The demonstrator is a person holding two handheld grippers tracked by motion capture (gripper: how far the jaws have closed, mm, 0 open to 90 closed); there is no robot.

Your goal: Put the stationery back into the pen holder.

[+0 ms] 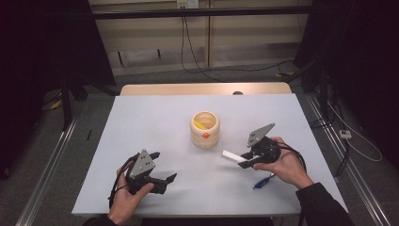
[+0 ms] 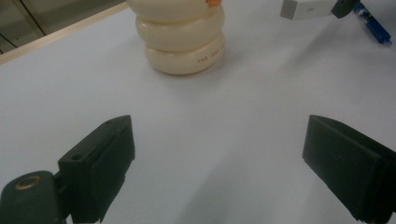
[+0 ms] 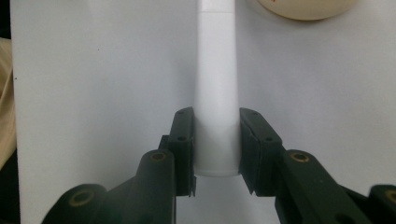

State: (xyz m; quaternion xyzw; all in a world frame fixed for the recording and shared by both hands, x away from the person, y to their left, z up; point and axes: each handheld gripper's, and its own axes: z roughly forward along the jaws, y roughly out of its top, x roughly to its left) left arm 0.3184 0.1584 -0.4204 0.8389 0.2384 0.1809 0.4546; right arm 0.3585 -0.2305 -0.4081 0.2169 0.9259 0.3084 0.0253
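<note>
- Right gripper (image 1: 244, 160): jaws clamped on a white bar (image 1: 233, 157), one pad on each long side. In the right gripper view the white bar (image 3: 215, 93) runs straight out ahead between the jaws, its near end just behind the pads, its far end reaching toward the cream pot (image 3: 303, 8) at the top edge.
- In the high view the bar juts from the right gripper toward the table's middle, its free end short of the cream pot (image 1: 205, 129) and not touching it. Whether the bar is lifted off the table (image 1: 155, 122) I cannot tell.
- Cream pot: ribbed, upright, ahead and to the left of the right gripper's tips; something yellow inside, a small orange spot on its near wall.
- Left gripper (image 1: 162, 167): jaws spread wide, nothing between them; bare table between the pads in the left gripper view (image 2: 219, 158). A hand (image 1: 127, 197) holds it from behind.
- From the left gripper, the cream pot (image 2: 184, 39) stands ahead, slightly left of centre, well apart. The white bar (image 2: 306, 8) shows far ahead to its right.
- Blue object (image 1: 262, 181) lies on the table just behind the right gripper, under the person's right hand (image 1: 287, 167); small, detail unclear.
</note>
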